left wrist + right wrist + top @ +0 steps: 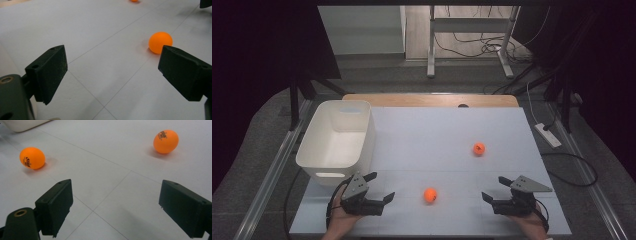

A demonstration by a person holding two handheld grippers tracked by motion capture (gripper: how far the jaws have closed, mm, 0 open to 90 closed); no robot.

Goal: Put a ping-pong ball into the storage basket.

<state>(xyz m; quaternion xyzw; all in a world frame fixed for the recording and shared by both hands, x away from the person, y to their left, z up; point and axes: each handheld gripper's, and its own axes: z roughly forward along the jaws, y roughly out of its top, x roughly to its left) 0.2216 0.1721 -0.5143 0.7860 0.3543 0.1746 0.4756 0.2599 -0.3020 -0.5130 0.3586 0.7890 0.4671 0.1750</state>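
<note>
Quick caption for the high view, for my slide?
Two open hand-held grippers, left and right, flank the near orange ball; a second ball lies farther off, white bin at left.

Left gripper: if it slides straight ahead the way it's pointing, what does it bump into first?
Probably nothing soon. The left gripper points at bare table; the near ball sits off by its right jaw, so it might just get clipped.

Far ball (134,0) cut by top edge; bin (23,124) mostly cropped

left gripper (380,187) – black jaws, grey plate | right gripper (492,189) – same, black cable
</note>
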